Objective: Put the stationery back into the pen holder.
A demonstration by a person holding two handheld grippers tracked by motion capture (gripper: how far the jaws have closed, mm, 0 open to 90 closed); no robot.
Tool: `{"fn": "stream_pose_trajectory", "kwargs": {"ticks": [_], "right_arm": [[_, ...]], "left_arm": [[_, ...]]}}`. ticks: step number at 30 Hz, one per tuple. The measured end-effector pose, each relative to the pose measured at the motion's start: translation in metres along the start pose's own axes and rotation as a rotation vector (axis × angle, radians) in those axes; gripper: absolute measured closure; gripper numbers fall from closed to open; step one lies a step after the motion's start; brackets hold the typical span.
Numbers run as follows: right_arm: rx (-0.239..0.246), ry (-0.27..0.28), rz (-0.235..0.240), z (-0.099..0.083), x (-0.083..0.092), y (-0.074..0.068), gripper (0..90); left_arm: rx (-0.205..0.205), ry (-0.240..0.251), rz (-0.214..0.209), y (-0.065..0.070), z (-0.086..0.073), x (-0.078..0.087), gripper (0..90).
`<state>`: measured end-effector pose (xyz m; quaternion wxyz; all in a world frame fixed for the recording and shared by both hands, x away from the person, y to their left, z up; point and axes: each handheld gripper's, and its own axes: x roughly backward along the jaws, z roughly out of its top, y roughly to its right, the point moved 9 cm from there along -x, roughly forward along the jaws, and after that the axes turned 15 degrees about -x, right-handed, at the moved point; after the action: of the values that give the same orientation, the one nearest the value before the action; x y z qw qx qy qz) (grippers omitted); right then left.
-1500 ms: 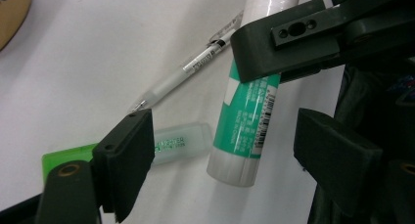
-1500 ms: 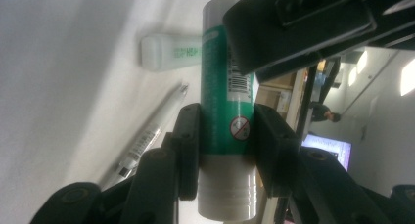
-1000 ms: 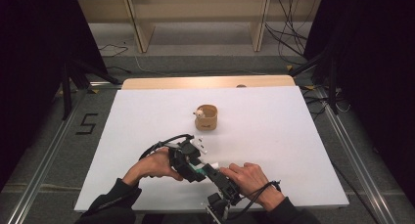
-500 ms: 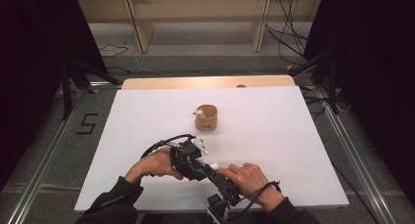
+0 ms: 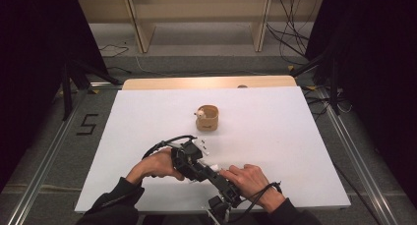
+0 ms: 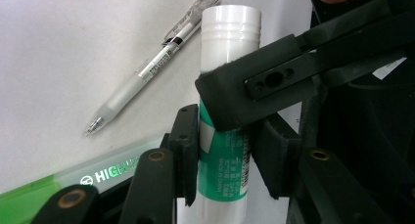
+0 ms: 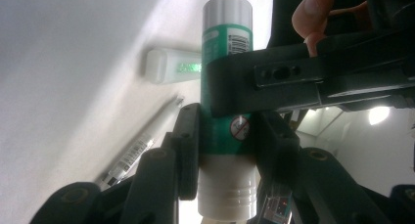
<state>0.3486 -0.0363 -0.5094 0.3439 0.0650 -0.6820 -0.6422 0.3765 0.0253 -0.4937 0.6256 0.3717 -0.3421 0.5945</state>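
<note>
Grippers meet near the table's (image 5: 305,136) front edge: left gripper (image 6: 222,158), its jaws just closing, and right gripper (image 7: 225,150) both clamp one green-and-white glue stick (image 6: 226,62); a pen (image 6: 151,67) lies beside.

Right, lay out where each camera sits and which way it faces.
High view: fixed above the table's near edge, looking forward and down on the white table; both forearms enter from below.
Left gripper view: rides the left tongs, looking along them at the green-and-white glue stick, white cap far.
Right gripper view: rides the right tongs, looking from the opposite end, cap near.
Both gripper views share the stick and the clear pen.
</note>
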Motion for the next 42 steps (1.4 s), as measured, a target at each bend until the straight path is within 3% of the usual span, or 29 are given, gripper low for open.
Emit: {"fn": "stream_pose_trajectory", "kwargs": {"ticks": [8,11,13,18,19,22,25,26,27,28,29,30,31,37,38,42], "right_arm": [[-0.005,0.003,0.004,0.001,0.0,-0.001,65.6],[-0.034,-0.013,0.005,-0.001,-0.001,0.001,56.2],[-0.063,-0.012,0.013,-0.003,0.001,0.002,50.0],[-0.197,-0.011,0.005,-0.01,0.007,0.012,39.5],[-0.224,-0.011,0.008,-0.012,0.008,0.013,37.5],[-0.342,-0.02,0.002,-0.017,0.013,0.019,34.6],[-0.502,-0.018,0.013,-0.025,0.017,0.025,34.0],[-0.557,-0.025,0.021,-0.029,0.019,0.027,33.0],[-0.619,-0.02,0.031,-0.032,0.02,0.028,32.4],[-0.664,-0.012,0.035,-0.036,0.022,0.031,32.0],[-0.726,-0.004,0.039,-0.039,0.025,0.033,31.6],[-0.8,0.003,0.05,-0.042,0.027,0.034,31.0],[-0.87,0.009,0.055,-0.045,0.029,0.037,30.4],[-1.242,0.06,0.122,-0.064,0.037,0.047,27.0],[-1.29,0.066,0.131,-0.067,0.038,0.048,26.3],[-1.47,0.1,0.163,-0.08,0.042,0.05,25.3]], "left_arm": [[0.007,0.009,-0.012,0.0,-0.001,-0.001,64.7],[0.031,-0.003,-0.008,-0.003,-0.005,-0.002,65.1],[0.045,0.006,0.0,-0.005,-0.006,-0.002,65.2],[0.056,0.015,0.022,-0.009,-0.008,0.002,65.2],[0.075,0.034,0.04,-0.012,-0.007,0.004,65.2],[0.1,0.056,0.083,-0.018,-0.007,0.007,65.2],[0.123,0.079,0.117,-0.023,-0.006,0.01,65.2],[0.153,0.113,0.158,-0.03,-0.005,0.014,65.2],[0.153,0.113,0.158,-0.03,-0.005,0.014,65.2],[0.178,0.144,0.211,-0.038,-0.003,0.018,65.2],[0.178,0.144,0.211,-0.038,-0.003,0.018,65.2],[0.21,0.181,0.262,-0.044,0.0,0.022,65.2],[0.21,0.181,0.262,-0.044,0.0,0.022,65.2],[0.263,0.276,0.392,-0.062,0.007,0.034,65.2],[0.28,0.303,0.435,-0.069,0.009,0.037,65.2],[0.308,0.338,0.479,-0.077,0.011,0.041,65.2]]}}
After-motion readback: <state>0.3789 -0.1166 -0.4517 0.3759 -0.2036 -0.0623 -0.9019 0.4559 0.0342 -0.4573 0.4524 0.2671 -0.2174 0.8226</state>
